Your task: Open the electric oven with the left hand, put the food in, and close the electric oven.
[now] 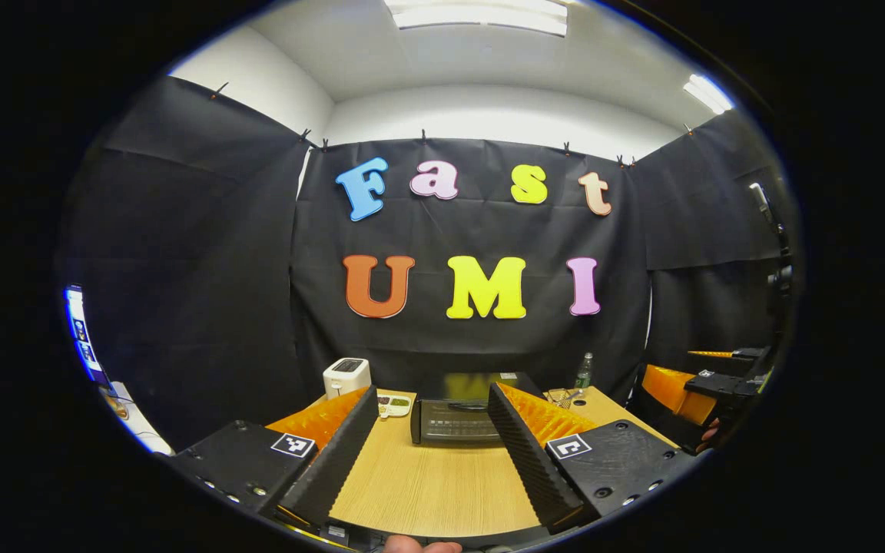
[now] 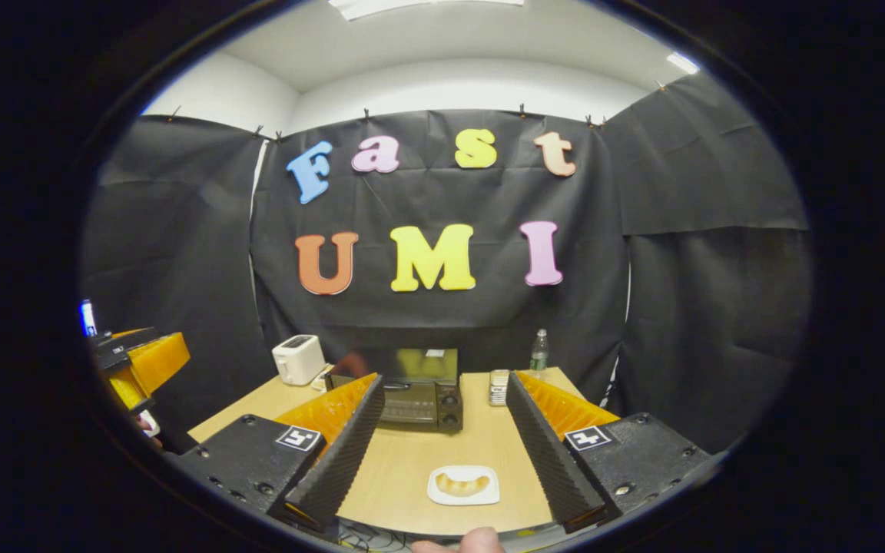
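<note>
Your electric oven (image 1: 458,418) sits shut at the far edge of the surface (image 1: 427,491), its handle bar across the top of the door; hook that rigid bar and expect a stiff hinged door. The food (image 2: 462,484), a soft, probably crumbly pastry, lies on a small white plate (image 2: 488,495) near the front edge. Left gripper (image 1: 431,453) and right gripper (image 2: 442,449) both hold their jaws wide apart, empty.

The electric oven (image 2: 418,388) sits at the far side of my wooden table (image 2: 481,449), against the black cloth wall: a dark box, glass door shut and upright, knobs down its right side. The food (image 2: 463,484), a pale curved pastry, lies on a small white plate (image 2: 437,495) near my edge, well apart from the oven.
</note>
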`<act>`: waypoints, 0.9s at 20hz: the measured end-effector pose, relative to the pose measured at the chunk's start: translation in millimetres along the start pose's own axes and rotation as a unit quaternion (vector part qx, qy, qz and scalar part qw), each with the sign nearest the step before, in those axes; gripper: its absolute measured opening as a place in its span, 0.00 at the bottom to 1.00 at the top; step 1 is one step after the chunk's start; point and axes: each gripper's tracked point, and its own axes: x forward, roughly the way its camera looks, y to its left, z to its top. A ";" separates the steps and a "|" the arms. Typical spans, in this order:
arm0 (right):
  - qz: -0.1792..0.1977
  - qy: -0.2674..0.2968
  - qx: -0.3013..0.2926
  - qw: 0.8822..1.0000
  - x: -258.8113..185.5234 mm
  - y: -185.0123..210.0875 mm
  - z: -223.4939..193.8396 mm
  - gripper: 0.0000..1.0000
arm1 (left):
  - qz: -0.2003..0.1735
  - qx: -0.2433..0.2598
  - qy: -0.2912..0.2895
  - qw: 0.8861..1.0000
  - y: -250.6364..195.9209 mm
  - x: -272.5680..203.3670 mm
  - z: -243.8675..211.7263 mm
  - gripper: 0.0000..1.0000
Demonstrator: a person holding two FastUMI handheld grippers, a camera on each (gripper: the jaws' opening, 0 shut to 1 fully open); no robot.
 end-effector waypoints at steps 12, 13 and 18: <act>0.023 0.024 -0.010 0.999 28.6 20.1 -11.6 0.96 | 0.007 -0.008 0.030 1.000 8.8 12.9 -29.0 0.94; 0.018 0.024 -0.012 0.999 32.4 14.6 -13.4 0.96 | 0.000 -0.007 0.036 0.999 3.7 20.8 -34.4 0.94; -0.018 0.019 -0.001 1.000 72.8 -28.5 -7.5 0.96 | -0.044 0.001 0.084 0.995 -27.9 81.8 -43.5 0.94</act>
